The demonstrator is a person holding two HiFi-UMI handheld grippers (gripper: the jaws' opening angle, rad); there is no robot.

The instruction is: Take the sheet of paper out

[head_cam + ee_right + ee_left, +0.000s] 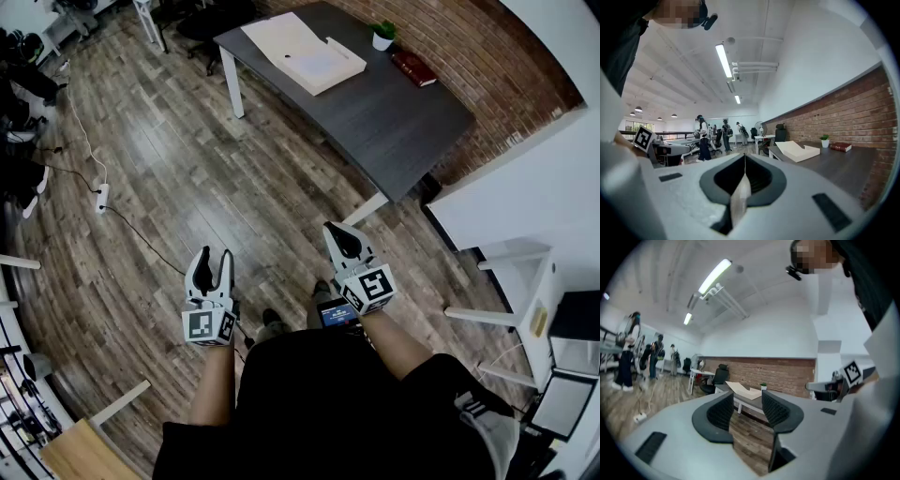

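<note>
Both grippers empty, well apart from the table.
L gripper (214, 259) jaws spread wide, nothing btwn them; R gripper (336, 231) jaws pressed together on nothing. Both are held near the person's waist over the wood floor (187, 178). At the far side, a dark grey table (403, 117) carries a flat cream box (343, 71) w/ its lid flap (277, 37) open to the left. The sheet of paper (317, 62) lies flat inside, a pale bluish-white rectangle. Potted plant (382, 36) & red book (413, 68) sit to its right.

Black top (328, 403); grey left tool (214, 255), right tool (335, 232), marker cubes (208, 325)
</note>
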